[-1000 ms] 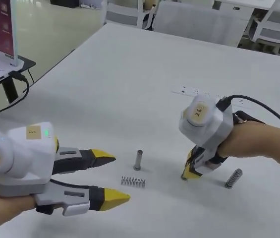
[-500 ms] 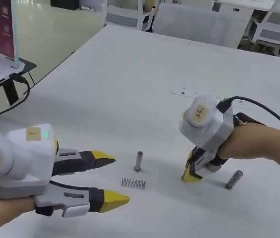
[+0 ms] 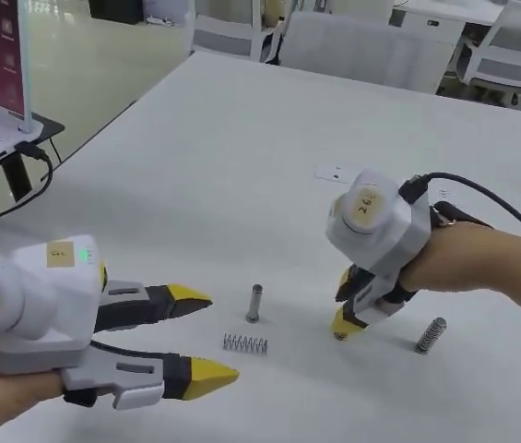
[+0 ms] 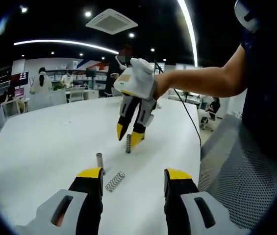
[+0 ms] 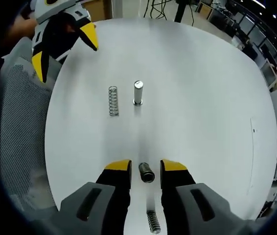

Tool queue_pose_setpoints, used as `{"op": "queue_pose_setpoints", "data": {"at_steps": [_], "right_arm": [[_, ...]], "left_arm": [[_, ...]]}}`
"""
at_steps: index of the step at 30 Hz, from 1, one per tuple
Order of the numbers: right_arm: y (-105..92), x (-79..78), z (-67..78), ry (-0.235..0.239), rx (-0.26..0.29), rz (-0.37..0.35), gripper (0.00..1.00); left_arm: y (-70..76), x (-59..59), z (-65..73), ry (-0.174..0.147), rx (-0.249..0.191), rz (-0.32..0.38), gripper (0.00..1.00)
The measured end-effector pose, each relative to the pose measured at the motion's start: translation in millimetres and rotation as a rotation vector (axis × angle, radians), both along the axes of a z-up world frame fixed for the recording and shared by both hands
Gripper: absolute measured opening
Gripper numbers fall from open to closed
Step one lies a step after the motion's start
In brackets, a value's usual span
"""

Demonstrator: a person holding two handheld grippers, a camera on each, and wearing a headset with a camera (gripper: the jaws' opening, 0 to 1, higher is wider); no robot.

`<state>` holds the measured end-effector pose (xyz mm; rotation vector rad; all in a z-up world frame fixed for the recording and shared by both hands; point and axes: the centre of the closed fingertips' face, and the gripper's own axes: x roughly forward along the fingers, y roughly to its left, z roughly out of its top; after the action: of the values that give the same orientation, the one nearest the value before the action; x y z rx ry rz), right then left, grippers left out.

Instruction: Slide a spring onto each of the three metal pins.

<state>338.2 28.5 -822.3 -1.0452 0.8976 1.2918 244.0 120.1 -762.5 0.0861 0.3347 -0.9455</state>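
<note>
Far left: white left gripper [image 3: 207, 337], yellow-tipped black fingers [image 3: 189, 297] wide apart, nothing between them, hovering low over the white surface [image 3: 242, 138].

Just right of it: short grey metal pin [image 3: 254, 303], upright and bare. Loose silver coil spring [image 3: 245, 344] flat on the surface near its foot, not touching.

Further right: right gripper [image 3: 343, 318] pointing down, fingers slightly apart either side of a second upright pin wearing a spring [image 5: 146, 172]. Small gap on each side in the right gripper view, so not clamped.

Far right: leaning coil spring [image 3: 432, 335]. Pin inside or not: cannot tell.

Step judged: seating the spring on the middle pin, at or near its end.

Next calls for: pinch the loose spring mid-length, tip it upright, line its bore over the bare pin, lower. Light and bouncy, so a gentle squeeze, else likely to flick away.
</note>
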Motion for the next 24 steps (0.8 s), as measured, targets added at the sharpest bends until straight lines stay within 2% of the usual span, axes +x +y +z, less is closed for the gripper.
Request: {"op": "queue_pose_setpoints", "data": {"at_steps": [7, 17, 24], "right_arm": [[15.8, -7.2, 8.7, -0.016, 0.019, 0.039, 0.21], [34.0, -31.1, 3.1, 0.001, 0.009, 0.105, 0.20], [50.8, -43.1, -0.7, 0.016, 0.025, 0.139, 0.17]], "left_arm": [[2.3, -0.5, -0.2, -0.002, 0.004, 0.003, 0.44], [3.7, -2.7, 0.2, -0.006, 0.011, 0.003, 0.44], [4.4, -4.7, -0.4, -0.004, 0.013, 0.003, 0.44]]}}
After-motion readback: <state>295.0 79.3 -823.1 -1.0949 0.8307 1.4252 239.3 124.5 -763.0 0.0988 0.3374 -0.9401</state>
